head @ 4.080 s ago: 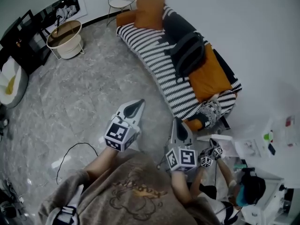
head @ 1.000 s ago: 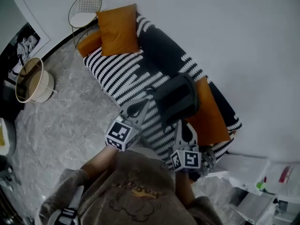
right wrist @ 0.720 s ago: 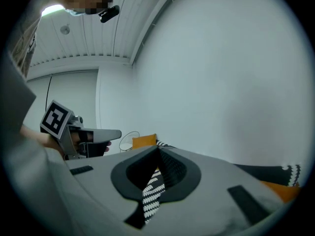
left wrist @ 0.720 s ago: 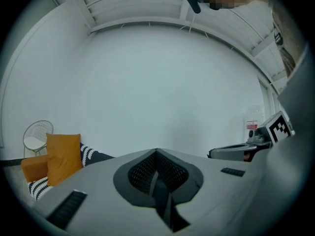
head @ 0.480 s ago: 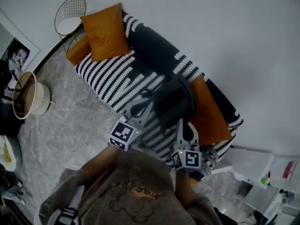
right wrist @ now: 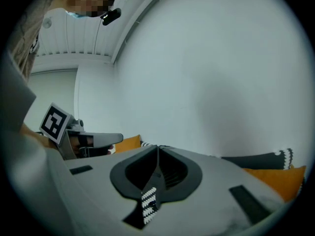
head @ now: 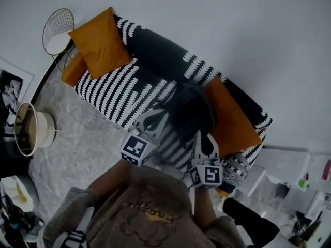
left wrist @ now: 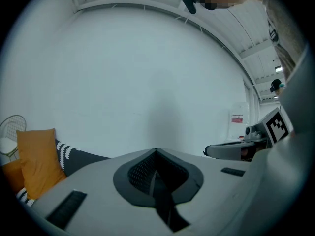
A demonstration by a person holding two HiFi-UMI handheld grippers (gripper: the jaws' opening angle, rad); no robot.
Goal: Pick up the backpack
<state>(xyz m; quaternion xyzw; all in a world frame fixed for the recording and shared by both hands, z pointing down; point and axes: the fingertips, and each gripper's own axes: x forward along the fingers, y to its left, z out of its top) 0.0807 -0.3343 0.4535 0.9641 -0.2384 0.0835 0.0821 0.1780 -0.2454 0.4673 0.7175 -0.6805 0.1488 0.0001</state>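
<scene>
Black backpack [head: 192,109] — on striped sofa [head: 115,89].

No words or numbers can be read. The print [head: 148,212] on the shirt [head: 116,198] is too blurry. The small sign [left wrist: 237,118] on the wall [left wrist: 147,68] is too tiny to read.
</scene>
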